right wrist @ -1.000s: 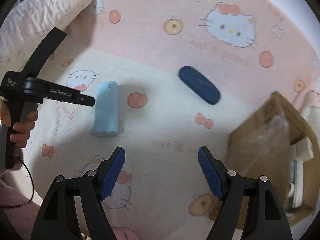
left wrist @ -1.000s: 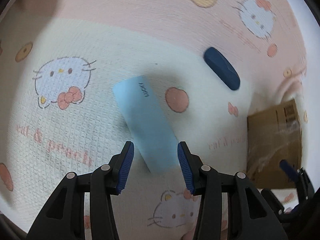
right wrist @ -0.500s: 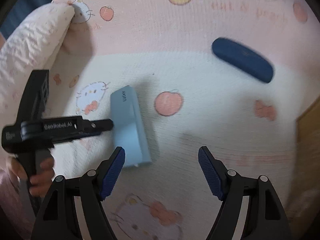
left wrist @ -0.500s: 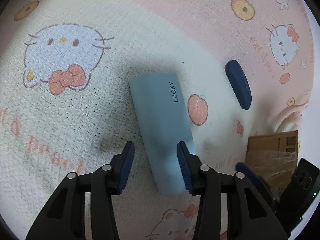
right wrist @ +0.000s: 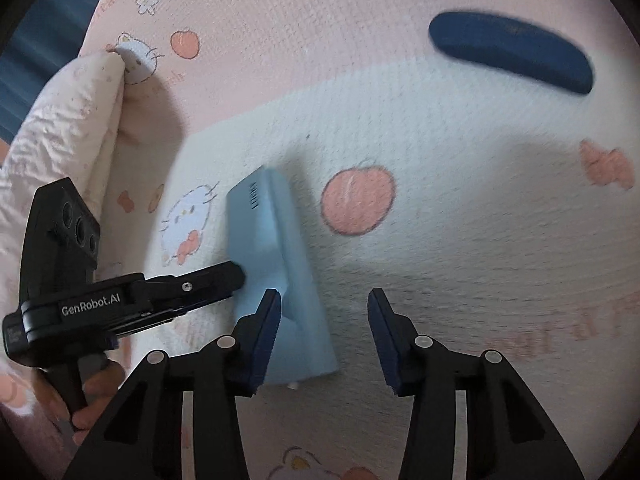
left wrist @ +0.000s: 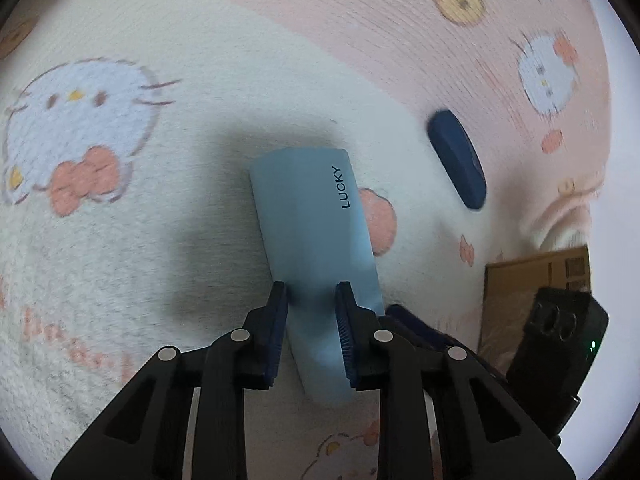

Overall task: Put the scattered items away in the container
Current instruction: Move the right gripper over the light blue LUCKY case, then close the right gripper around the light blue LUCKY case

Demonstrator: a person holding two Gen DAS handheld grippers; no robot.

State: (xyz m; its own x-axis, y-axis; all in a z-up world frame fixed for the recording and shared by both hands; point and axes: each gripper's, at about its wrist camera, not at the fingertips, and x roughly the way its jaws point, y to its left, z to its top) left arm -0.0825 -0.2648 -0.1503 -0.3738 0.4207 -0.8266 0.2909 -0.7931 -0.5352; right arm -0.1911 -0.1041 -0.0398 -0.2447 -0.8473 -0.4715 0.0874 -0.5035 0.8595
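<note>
1. The light-blue case (left wrist: 312, 240), printed LUCKY, lies flat on the cartoon-cat blanket (left wrist: 120, 240) in its pale band, away from any blanket edge in view; its long axis runs straight ahead of the left gripper (left wrist: 311, 320), tilted slightly to that view's left at the far end.
2. The left gripper pinches the near end of the case across its short width, both blue pads against its long sides; jaws narrowed onto it, near end past the pads.
3. Judgement: the grasp looks made; the next move is a lift, then a carry toward the box. With the hold at one end, the far end may droop or swing.
4. The right gripper (right wrist: 324, 332) hovers just beside the same case, jaws spread wide and holding nothing; its left pad overlaps the case's near corner in the right wrist view, contact unclear.
5. The dark-blue case (right wrist: 508, 56), an oblong pouch, lies farther up on the pink band, well apart from both grippers; the right gripper is free for it and seems the likelier one.
6. The cardboard box (left wrist: 536, 280), presumably the container, shows at the right edge of the left wrist view, beyond the right gripper's body; contents not visible.
7. A folded quilt (right wrist: 68, 128) sits at the blanket's far-left side in the right wrist view.
</note>
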